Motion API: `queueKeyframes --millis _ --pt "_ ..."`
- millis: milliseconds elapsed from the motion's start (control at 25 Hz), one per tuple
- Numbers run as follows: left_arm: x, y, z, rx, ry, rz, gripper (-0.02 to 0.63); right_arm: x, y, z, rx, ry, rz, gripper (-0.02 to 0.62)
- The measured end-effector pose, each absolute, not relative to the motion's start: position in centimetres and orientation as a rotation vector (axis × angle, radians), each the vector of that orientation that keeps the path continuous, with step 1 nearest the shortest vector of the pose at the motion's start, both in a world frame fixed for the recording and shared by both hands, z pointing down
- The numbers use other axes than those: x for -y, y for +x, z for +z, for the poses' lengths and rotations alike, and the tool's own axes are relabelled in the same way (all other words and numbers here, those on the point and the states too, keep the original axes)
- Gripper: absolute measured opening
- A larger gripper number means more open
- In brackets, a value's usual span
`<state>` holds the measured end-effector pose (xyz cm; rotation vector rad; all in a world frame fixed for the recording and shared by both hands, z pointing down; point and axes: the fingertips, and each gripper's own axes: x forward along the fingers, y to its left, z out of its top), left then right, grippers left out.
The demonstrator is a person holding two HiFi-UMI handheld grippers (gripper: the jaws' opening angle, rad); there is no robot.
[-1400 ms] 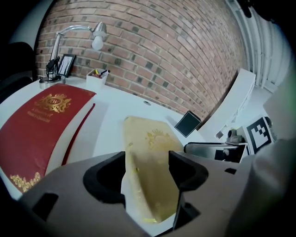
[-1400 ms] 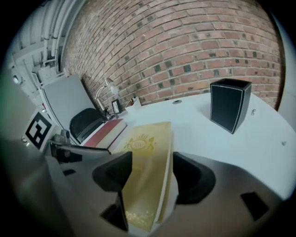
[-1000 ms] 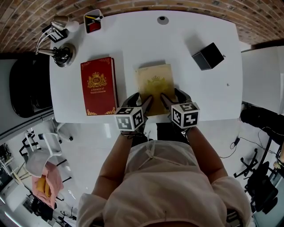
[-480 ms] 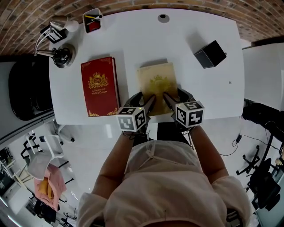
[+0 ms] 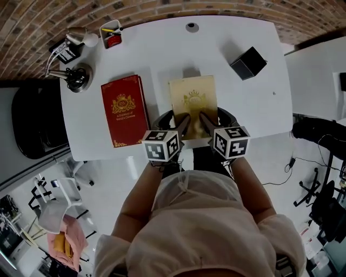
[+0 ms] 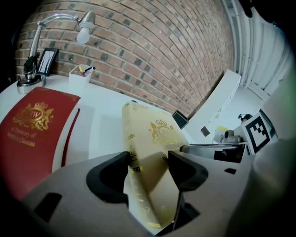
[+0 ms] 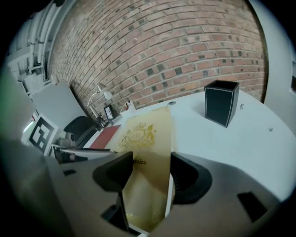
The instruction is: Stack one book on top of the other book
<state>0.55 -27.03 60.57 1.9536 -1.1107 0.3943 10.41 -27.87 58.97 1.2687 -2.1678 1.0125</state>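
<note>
Fingers [image 6: 108, 176] of L gripper [image 6: 148, 169] & R gripper [image 7: 151, 173] are pinching gold book [image 5: 193, 100], near edge now rising vs 1 s ago; carry to red book [image 5: 125, 110] is prob. starting.

White table [image 5: 162, 48], black box [image 5: 248, 63], desk lamp [image 5: 75, 77], pen cup [image 5: 112, 33], brick wall [image 5: 43, 27], black chair [image 5: 32, 119]

Wall: red brick wall [image 5: 243, 6] is running behind
Furniture: white rounded table [image 5: 162, 54] is standing before it
Floor: glossy white floor [image 5: 100, 178] is gleaming
</note>
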Motion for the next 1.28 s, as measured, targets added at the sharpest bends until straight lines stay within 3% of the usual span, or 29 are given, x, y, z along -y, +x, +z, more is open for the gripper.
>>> queueKeyframes --millis 280,640,1280 --pt "28.8 -2.6 55.0 1.15 2.073 0.328 0.279 29.0 7.4 53.5 2.242 1.364 0.959 0.258" --pt "29.0 -12.4 49.6 1.278 2.127 0.282 0.279 29.4 -2.2 49.0 2.359 1.318 0.922 0.258" --pt "24.3 -26.5 52.3 1.307 2.008 0.32 0.279 25.3 -16.2 52.1 2.312 1.155 0.987 0.258"
